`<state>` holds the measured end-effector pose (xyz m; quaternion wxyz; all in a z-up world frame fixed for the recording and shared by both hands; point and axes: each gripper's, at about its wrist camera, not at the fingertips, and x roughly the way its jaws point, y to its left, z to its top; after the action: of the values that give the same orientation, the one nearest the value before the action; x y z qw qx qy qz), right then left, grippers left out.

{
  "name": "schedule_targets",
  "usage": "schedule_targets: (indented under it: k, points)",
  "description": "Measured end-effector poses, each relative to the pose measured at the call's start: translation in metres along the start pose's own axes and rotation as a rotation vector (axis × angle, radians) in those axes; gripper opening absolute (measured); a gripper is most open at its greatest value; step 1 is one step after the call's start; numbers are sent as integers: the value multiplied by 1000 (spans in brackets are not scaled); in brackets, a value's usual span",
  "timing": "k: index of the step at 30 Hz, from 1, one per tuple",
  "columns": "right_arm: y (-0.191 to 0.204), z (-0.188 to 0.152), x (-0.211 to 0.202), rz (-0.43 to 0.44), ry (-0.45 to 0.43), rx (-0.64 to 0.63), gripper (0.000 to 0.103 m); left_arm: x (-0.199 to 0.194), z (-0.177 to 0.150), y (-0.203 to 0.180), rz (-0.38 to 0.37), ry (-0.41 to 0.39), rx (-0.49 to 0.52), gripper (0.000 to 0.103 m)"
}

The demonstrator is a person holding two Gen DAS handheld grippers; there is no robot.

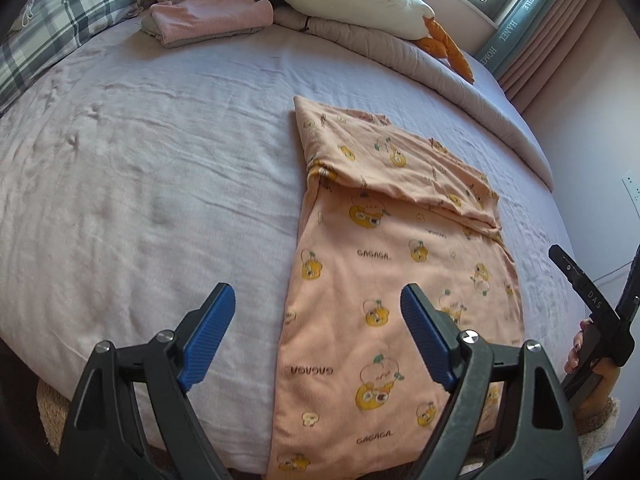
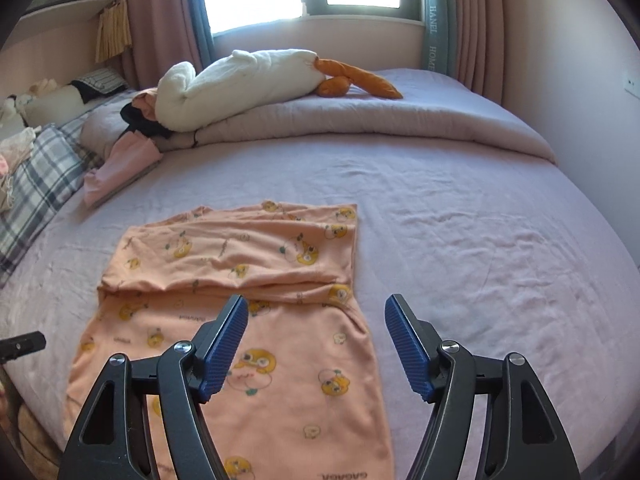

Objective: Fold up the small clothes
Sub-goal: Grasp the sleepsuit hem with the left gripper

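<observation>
A peach garment [image 1: 392, 264] printed with yellow cartoon figures lies flat on the lilac bed sheet [image 1: 140, 168], its far part folded over into a band. My left gripper [image 1: 318, 304] is open and empty, hovering above the garment's left edge near the bed's front. In the right wrist view the same garment [image 2: 240, 280] lies ahead. My right gripper [image 2: 316, 316] is open and empty above the garment's right edge. The right gripper's black body also shows at the right edge of the left wrist view [image 1: 592, 304], held in a hand.
A folded pink garment [image 1: 212, 20] lies at the far left by a plaid pillow [image 1: 60, 28]. A white plush goose [image 2: 240, 80] rests on a rolled grey duvet [image 2: 380, 120] at the back. Curtains [image 2: 472, 20] and a window lie beyond. A wall [image 2: 580, 80] is on the right.
</observation>
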<state>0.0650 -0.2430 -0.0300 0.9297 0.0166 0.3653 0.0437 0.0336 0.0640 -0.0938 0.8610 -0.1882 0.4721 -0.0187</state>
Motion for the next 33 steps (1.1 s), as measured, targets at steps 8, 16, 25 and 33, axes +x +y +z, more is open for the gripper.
schedule_targets:
  k: [8,16,25,33]
  points:
    - [-25,-65,-9,-16,82,14,71,10,-47,13,-12,91,9,84]
    - [-52,-106,-25,18,139,127,71,16,-67,20,-65,152,-24,83]
    - [-52,-131,-40,38,188,137,71,12,-84,21,-72,177,-10,69]
    - [-42,-146,-48,73,210,101,68,9,-93,29,-102,240,-15,69]
